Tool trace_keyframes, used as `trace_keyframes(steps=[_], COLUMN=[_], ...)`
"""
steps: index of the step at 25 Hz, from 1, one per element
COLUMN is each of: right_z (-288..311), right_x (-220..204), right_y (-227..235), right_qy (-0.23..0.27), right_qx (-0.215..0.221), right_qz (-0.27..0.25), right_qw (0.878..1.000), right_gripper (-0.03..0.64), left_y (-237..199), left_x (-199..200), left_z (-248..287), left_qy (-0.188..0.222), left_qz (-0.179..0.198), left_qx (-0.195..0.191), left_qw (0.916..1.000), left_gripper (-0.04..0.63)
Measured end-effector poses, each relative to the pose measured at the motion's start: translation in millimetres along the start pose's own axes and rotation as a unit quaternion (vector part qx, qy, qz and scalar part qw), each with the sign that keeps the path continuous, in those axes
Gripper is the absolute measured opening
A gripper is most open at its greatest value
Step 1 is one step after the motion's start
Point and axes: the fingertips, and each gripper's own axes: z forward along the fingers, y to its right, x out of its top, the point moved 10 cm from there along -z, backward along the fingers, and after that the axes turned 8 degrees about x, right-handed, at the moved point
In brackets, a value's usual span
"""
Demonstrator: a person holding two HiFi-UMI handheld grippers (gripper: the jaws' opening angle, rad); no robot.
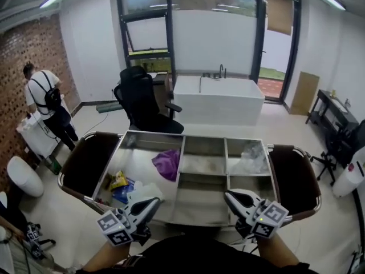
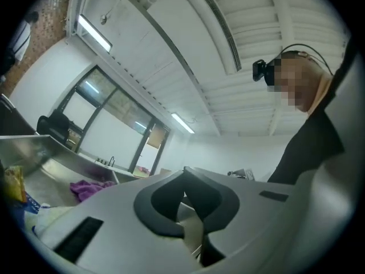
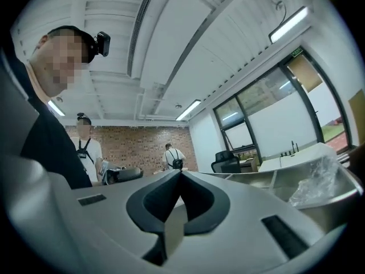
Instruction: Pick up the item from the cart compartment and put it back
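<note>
A steel cart [image 1: 181,153] with several compartments stands before me. Its big left compartment holds a purple cloth [image 1: 167,163], a yellow packet [image 1: 118,180], a blue packet [image 1: 122,190] and a white container [image 1: 142,193]. A clear plastic bag [image 1: 249,156] lies in the far right compartment. My left gripper [image 1: 155,201] hovers at the cart's near edge, above the white container, shut and empty. My right gripper [image 1: 228,194] is held over the near right compartment, its jaws also shut on nothing. The left gripper view shows the purple cloth [image 2: 88,187], the right gripper view the plastic bag [image 3: 316,181].
Dark bins hang on the cart's left [image 1: 88,161] and right [image 1: 293,176] ends. Behind it stand a black office chair [image 1: 140,99] and a white counter with a tap [image 1: 219,99]. A person [image 1: 45,104] works at the far left by the brick wall.
</note>
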Motion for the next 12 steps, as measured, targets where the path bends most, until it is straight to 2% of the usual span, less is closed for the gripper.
trace_keyframes(steps=[3, 8, 12], right_z=[8, 5, -1], right_x=[-1, 0, 9], right_y=[-2, 0, 0], right_qy=[-0.011, -0.025, -0.015], right_qx=[0.013, 0.012, 0.012], right_qz=[-0.008, 0.001, 0.006], right_qw=[1.0, 1.0, 1.0], right_gripper=[-0.012, -0.012, -0.012], left_y=[-4, -1, -1], left_x=[-6, -8, -10], left_z=[-7, 7, 18], left_qy=[0.007, 0.012, 0.01], left_qz=[-0.012, -0.02, -0.025], left_qx=[0.003, -0.01, -0.012], left_qw=[0.9999, 0.9997, 0.9996], left_gripper=[-0.004, -0.003, -0.003])
